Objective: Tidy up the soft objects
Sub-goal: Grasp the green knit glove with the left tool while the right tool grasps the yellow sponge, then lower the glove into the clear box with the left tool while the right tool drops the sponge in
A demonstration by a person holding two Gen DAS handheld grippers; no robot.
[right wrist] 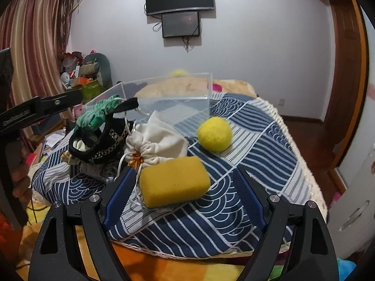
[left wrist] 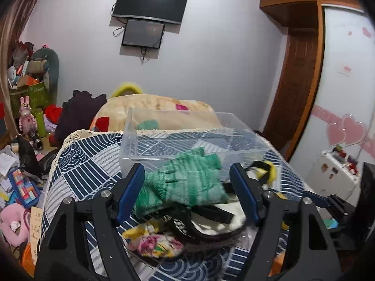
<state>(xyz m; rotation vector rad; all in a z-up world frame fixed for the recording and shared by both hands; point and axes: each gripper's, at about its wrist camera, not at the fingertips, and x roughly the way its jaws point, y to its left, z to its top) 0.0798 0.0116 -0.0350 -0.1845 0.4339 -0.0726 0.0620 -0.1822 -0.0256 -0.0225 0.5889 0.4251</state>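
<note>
Wave-patterned worktop (right wrist: pixel 257 145) carrying clear plastic box (left wrist: pixel 236 128) at 12 o'clock. Left tongs (left wrist: pixel 189 192) open, astride green knit glove (left wrist: pixel 185 180), pads apart from it. Right tongs (right wrist: pixel 185 194) open around yellow sponge (right wrist: pixel 174 183); yellow felt ball (right wrist: pixel 214 134) at 1 o'clock.

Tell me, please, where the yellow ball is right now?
In the right wrist view, the yellow ball sits on the patterned cloth, right of the white drawstring bag, before the clear box.
</note>
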